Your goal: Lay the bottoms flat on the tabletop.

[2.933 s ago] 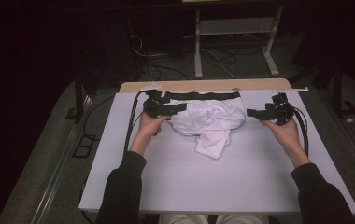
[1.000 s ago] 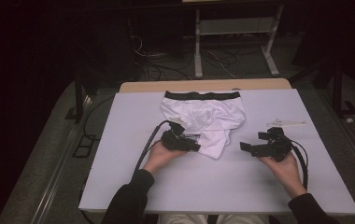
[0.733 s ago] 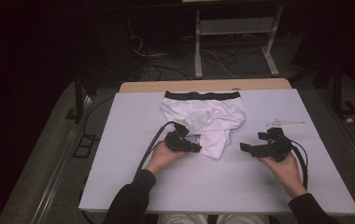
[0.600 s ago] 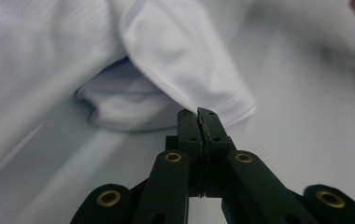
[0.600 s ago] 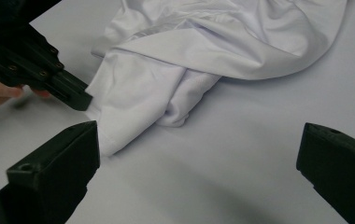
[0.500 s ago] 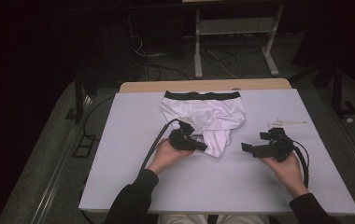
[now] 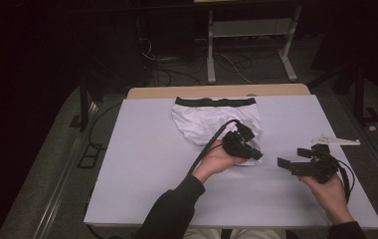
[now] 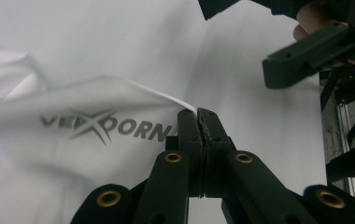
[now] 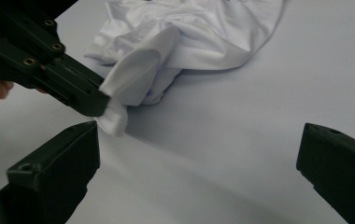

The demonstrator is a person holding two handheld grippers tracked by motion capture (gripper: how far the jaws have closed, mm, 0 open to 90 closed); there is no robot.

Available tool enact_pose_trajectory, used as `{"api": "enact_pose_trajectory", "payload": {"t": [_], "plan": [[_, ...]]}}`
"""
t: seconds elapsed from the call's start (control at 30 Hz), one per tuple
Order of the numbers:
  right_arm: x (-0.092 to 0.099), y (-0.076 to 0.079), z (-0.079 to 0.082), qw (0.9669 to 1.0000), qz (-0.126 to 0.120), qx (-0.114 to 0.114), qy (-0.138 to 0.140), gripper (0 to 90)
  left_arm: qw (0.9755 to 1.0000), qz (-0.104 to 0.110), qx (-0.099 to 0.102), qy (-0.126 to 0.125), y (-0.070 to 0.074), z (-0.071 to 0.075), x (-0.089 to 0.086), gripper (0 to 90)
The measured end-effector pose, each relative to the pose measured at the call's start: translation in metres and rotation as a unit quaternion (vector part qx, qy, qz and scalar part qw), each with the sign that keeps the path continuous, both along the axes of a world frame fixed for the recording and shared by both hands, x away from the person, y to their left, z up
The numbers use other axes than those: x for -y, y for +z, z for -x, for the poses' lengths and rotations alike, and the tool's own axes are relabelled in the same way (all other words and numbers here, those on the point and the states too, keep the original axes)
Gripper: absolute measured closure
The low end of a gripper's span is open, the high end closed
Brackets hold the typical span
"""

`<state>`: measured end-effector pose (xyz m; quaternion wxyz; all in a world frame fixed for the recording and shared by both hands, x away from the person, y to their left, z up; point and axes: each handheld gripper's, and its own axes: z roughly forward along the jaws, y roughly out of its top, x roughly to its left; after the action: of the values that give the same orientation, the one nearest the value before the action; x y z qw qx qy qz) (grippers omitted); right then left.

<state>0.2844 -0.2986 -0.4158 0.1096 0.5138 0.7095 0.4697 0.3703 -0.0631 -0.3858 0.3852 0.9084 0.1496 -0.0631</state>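
Observation:
White briefs (image 7: 202,124) with a black waistband (image 7: 214,101) lie at the table's far middle. My left gripper (image 7: 257,155) is shut on a corner of their fabric and holds it raised off the table. In the left gripper view the jaws (image 8: 198,114) pinch a thin white edge, and grey lettering shows on the cloth (image 8: 73,140). My right gripper (image 7: 292,158) stands open to the right, apart from the cloth. In the right gripper view its jaws (image 9: 199,133) are spread wide, with the left gripper (image 9: 96,103) and the pinched fold (image 9: 133,79) just beyond its left jaw.
The pale table (image 7: 142,164) has bare surface to the left and near the front edge. A small white flat object (image 7: 336,140) lies at the right edge. Beyond the table, cables and a metal frame (image 7: 249,45) sit on the dark floor.
My left gripper has moved to the right and lifted, taking a corner of the briefs with it. My right gripper has shifted a little toward the near edge.

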Motion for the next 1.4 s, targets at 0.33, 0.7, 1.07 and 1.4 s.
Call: {"api": "enact_pose_trajectory", "payload": {"t": [0.33,0.7,1.07,1.4], "plan": [[0.029,0.000,0.005,0.9994,-0.024,-0.005,-0.024,0.0,0.9995,-0.003,-0.011,-0.029,0.009,-0.010,0.061,89.1],[0.042,-0.007,-0.007,0.9994,-0.001,-0.021,-0.025,3.7,0.9956,0.016,-0.092,0.005,-0.048,-0.040,0.085,88.5],[0.043,-0.016,-0.014,0.9987,0.010,-0.042,-0.028,4.4,0.9889,0.068,-0.112,0.070,-0.040,-0.045,0.057,46.2],[0.044,-0.025,-0.025,0.9973,0.022,-0.059,-0.039,8.0,0.9913,0.074,-0.091,0.060,-0.030,-0.026,0.017,37.4]]}}
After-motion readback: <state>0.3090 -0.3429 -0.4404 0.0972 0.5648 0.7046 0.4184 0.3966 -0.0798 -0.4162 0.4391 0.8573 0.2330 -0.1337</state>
